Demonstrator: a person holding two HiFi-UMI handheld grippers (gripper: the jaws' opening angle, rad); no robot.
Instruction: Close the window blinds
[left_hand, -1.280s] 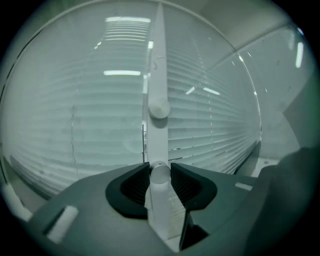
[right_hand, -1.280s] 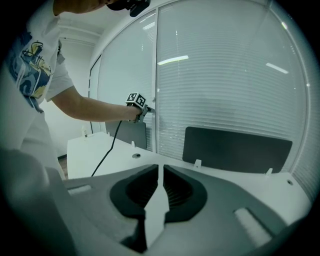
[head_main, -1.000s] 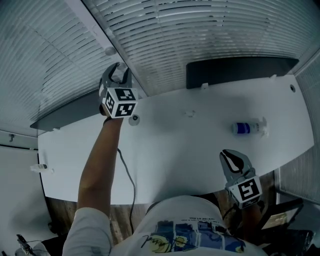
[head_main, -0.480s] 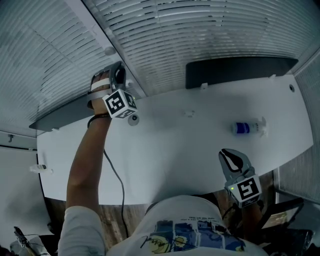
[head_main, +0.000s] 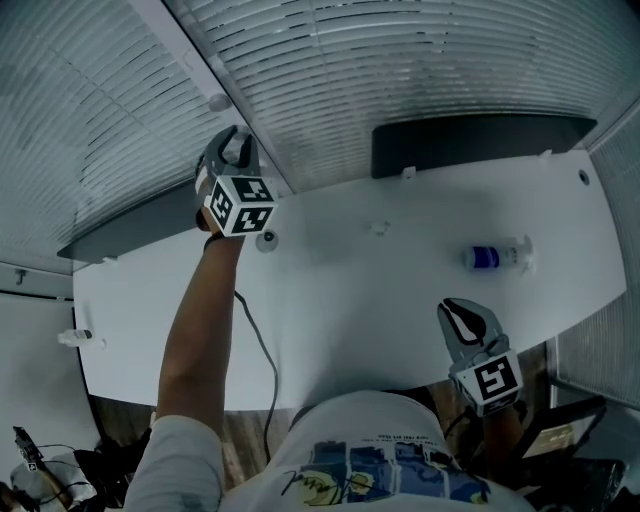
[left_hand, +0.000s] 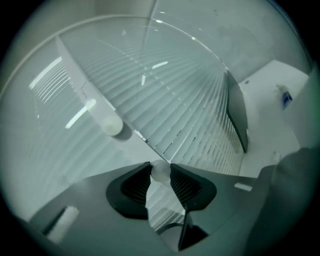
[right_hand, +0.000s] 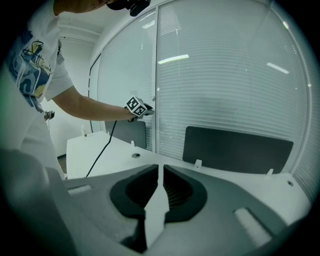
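Observation:
White slatted blinds (head_main: 400, 70) hang over the windows behind the desk, with a second panel (head_main: 90, 120) at the left. My left gripper (head_main: 232, 142) is raised at the mullion between them. In the left gripper view its jaws (left_hand: 160, 170) have just been closing on the round white end of the blind wand (left_hand: 160, 172), and both pads touch it. The right gripper view shows that left gripper (right_hand: 145, 108) against the blinds (right_hand: 225, 75). My right gripper (head_main: 462, 318) hangs low near my body over the desk's front edge, jaws (right_hand: 159, 172) together with nothing between them.
A white desk (head_main: 400, 300) runs below the windows, with dark screens (head_main: 480, 140) along its back. A small bottle (head_main: 495, 256) lies at the right. A cable (head_main: 255, 340) trails from my left arm past a round grommet (head_main: 266, 240). A white knob (left_hand: 111, 125) sits on the mullion.
The left gripper rolled sideways half a second ago and has rolled back, staying at the mullion. The right gripper has not moved.

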